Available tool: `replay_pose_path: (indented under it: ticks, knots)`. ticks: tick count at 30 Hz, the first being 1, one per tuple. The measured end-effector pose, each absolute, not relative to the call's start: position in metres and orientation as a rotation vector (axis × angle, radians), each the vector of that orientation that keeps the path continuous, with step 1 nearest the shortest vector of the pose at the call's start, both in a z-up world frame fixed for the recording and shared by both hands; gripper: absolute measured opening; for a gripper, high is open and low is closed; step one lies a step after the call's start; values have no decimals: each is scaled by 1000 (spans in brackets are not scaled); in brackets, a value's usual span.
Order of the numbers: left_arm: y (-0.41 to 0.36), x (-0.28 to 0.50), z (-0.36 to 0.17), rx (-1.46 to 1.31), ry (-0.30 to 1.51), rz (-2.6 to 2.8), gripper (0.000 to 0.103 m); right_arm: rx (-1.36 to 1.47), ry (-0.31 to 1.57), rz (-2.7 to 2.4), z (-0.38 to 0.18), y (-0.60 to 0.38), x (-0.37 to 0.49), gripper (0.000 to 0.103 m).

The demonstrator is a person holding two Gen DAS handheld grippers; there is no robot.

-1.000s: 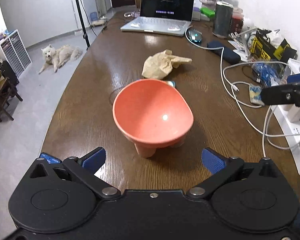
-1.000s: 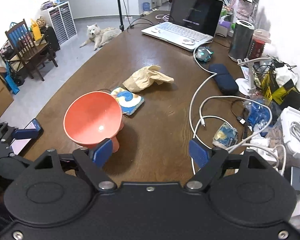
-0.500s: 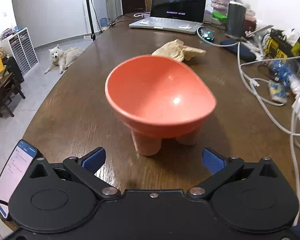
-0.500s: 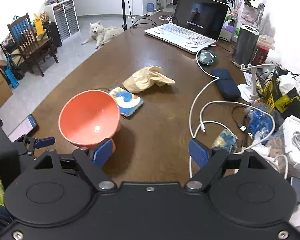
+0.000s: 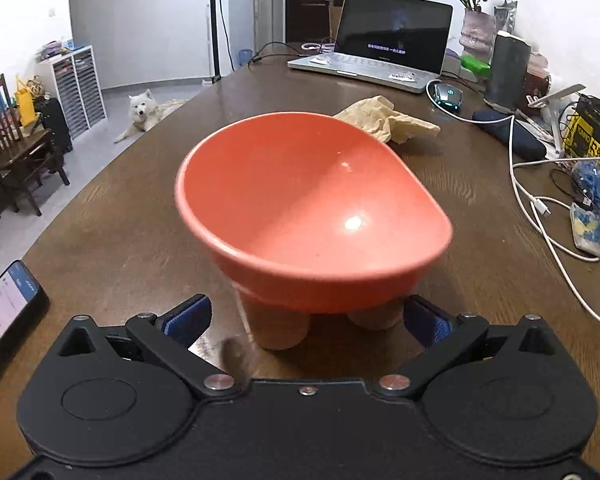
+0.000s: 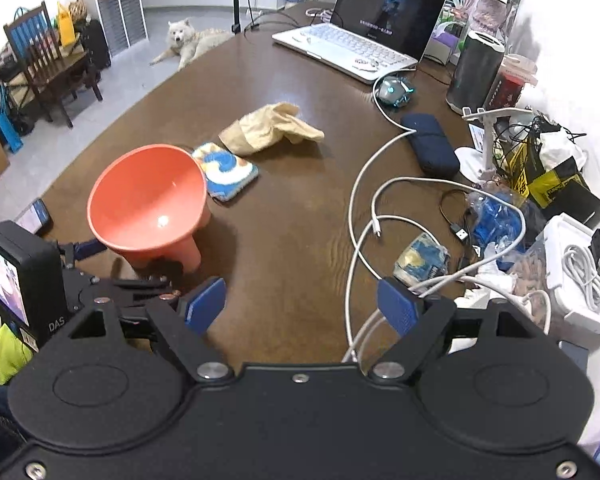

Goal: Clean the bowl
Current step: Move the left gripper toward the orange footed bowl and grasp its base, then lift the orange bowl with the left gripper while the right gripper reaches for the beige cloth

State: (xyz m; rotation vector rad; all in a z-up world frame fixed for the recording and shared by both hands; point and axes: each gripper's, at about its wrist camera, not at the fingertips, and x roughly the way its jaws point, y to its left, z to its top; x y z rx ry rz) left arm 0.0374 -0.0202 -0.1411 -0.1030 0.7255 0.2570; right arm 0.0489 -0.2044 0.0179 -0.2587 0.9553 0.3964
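Bowl at centre stage: an orange, footed dish stands upright on a dark wooden table, its stubby legs between the spread blue pads of the left gripper, whose fingers flank the base with a gap on each side — wide apart, clasping nothing. From the left wrist camera the bowl fills the foreground and hides what lies behind it; only a crumpled tan cloth shows past its rim, with an open laptop at the far end and a phone with a lit screen at the table's near left edge.

The right wrist camera sits higher and off to the side. It reveals a blue, white and yellow sponge just beside the bowl's far rim, near the tan cloth — unseen from the left. The right gripper hangs over bare tabletop well to the bowl's right, its jaws apart and empty, white cables trailing past its right finger. This view also takes in the left tool's rear screen and a white dog lying on the grey floor.
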Motion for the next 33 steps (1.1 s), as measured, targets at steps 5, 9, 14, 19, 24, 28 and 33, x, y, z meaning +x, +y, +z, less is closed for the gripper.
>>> replay_pose_path:
  ticks: [5, 9, 14, 19, 24, 28, 33]
  knots:
    - [-26, 44, -137, -130, 718, 310, 103, -319, 983, 416, 11, -202, 51, 86]
    - [-26, 49, -143, -164, 702, 350, 103, -362, 1003, 421, 5, -198, 54, 86]
    - [-22, 59, -147, -177, 682, 418, 103, -429, 1024, 449, -2, -187, 55, 86]
    - [-13, 66, -147, -162, 679, 456, 102, -434, 988, 459, 2, -177, 59, 86]
    - [-5, 67, -147, -157, 662, 390, 93, -421, 973, 436, 3, -172, 60, 86]
    - [2, 63, -145, -124, 710, 271, 93, -395, 968, 403, 5, -175, 59, 86]
    - [9, 38, -138, -29, 786, -3, 93, -345, 967, 401, 3, -174, 58, 86]
